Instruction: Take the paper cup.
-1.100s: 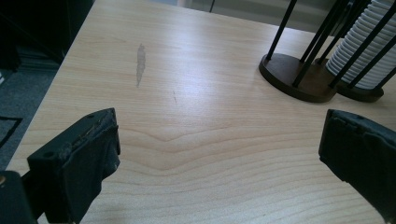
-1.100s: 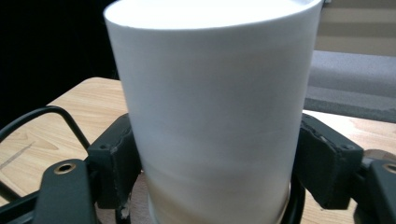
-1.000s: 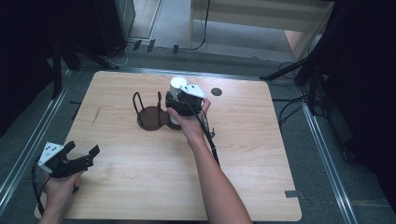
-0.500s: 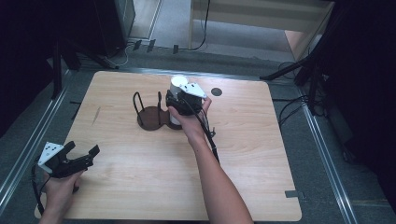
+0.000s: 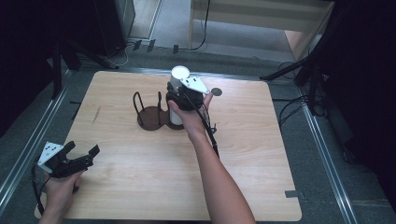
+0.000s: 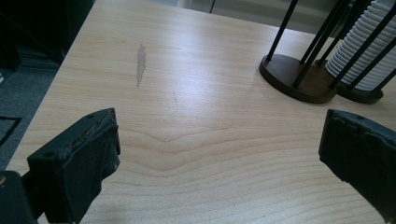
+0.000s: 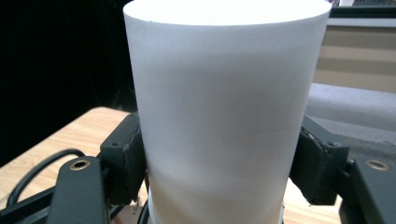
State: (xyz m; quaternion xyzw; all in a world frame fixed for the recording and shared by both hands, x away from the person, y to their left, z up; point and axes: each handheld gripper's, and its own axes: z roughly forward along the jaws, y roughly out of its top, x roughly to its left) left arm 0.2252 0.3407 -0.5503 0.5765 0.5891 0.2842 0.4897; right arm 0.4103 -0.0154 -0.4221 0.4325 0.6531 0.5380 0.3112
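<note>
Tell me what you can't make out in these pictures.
- Cup stack: top cut off by the left gripper view's edge.
- White cup: its base lies below the right gripper view's edge, between the right claw.
- Small dark disc: too small in the high view to identify.

The bench (image 5: 261, 177) is left open near and right; the far middle is blocked by a wire rack (image 5: 152, 112) holding cups (image 5: 179, 77).
</note>
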